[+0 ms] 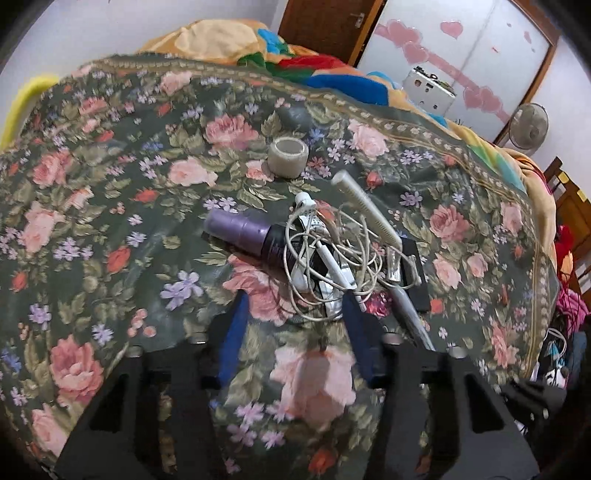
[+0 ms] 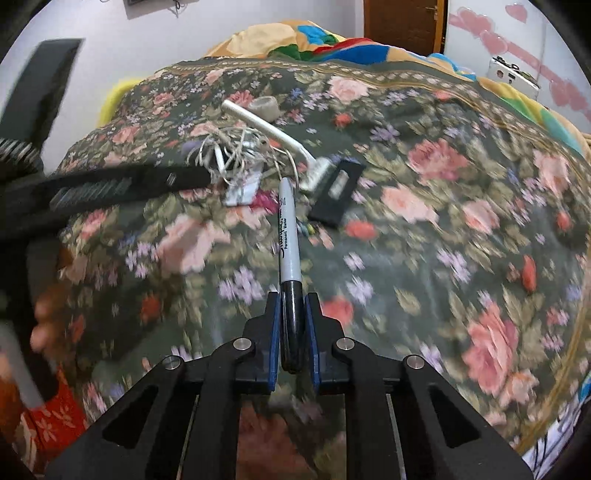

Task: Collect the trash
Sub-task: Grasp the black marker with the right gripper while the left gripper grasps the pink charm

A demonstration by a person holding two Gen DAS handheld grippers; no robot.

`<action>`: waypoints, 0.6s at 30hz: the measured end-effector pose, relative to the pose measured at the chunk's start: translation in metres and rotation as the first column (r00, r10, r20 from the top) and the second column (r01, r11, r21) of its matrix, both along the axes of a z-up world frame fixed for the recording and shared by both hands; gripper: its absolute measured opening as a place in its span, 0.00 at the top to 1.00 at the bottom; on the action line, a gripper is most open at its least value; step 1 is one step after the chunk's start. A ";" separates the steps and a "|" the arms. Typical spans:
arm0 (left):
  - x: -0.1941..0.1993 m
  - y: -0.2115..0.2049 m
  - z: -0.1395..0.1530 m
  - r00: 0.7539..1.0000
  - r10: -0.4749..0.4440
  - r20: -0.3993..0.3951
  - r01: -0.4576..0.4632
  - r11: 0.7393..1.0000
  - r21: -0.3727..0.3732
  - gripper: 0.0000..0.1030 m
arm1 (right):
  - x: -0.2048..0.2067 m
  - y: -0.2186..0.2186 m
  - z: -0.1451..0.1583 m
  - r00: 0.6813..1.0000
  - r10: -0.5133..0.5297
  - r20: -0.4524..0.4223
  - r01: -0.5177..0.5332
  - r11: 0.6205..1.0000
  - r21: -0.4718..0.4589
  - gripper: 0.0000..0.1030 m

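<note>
A pile of items lies on the floral bedspread (image 1: 92,221): a purple bottle (image 1: 240,230), tangled white cables (image 1: 328,254), a white razor (image 1: 365,210), a black flat case (image 1: 415,273) and a tape roll (image 1: 287,157). My left gripper (image 1: 295,306) is open, its blue fingers just before the cable tangle. My right gripper (image 2: 292,299) is shut on a grey marker with a black cap (image 2: 287,236), held above the bedspread (image 2: 443,240). The left gripper's body (image 2: 110,184) reaches in from the left toward the cables (image 2: 232,151). The razor (image 2: 273,133) and case (image 2: 338,190) lie beyond the marker.
A colourful blanket (image 1: 295,55) is bunched at the bed's far end. A white box (image 1: 428,90), a fan (image 1: 528,125) and a wooden door (image 1: 325,22) stand behind. Clutter (image 1: 569,306) lies off the bed's right edge.
</note>
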State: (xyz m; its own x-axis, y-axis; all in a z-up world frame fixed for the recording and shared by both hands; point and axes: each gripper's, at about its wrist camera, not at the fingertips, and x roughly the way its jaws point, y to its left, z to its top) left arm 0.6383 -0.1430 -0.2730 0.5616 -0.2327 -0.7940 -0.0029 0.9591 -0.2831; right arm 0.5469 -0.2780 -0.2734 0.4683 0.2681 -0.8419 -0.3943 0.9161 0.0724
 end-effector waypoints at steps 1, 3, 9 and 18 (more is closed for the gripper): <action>0.003 0.000 -0.002 1.000 -0.006 -0.008 0.006 1.000 -0.021 0.69 | -0.003 -0.004 0.000 1.000 -0.007 -0.002 0.007 1.000 -0.007 0.88; 0.007 -0.003 -0.006 1.000 -0.011 -0.019 0.010 0.999 -0.051 0.83 | -0.007 -0.010 0.000 1.000 -0.025 0.001 0.025 0.999 -0.023 0.88; 0.000 -0.012 -0.003 0.999 -0.040 -0.003 0.040 0.999 -0.016 1.00 | -0.018 -0.028 0.000 0.997 -0.076 0.000 0.076 0.996 -0.050 0.88; -0.060 -0.006 0.057 0.989 -0.109 0.101 0.105 0.993 0.048 1.00 | -0.026 -0.044 0.002 0.989 -0.144 -0.042 0.143 0.989 -0.027 0.88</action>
State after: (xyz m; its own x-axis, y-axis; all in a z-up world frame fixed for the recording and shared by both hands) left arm 0.5786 -0.1495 -0.2162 0.6145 -0.2632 -0.7437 0.1277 0.9634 -0.2355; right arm 0.5206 -0.3216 -0.2717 0.4632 0.1802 -0.8677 -0.2558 0.9646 0.0638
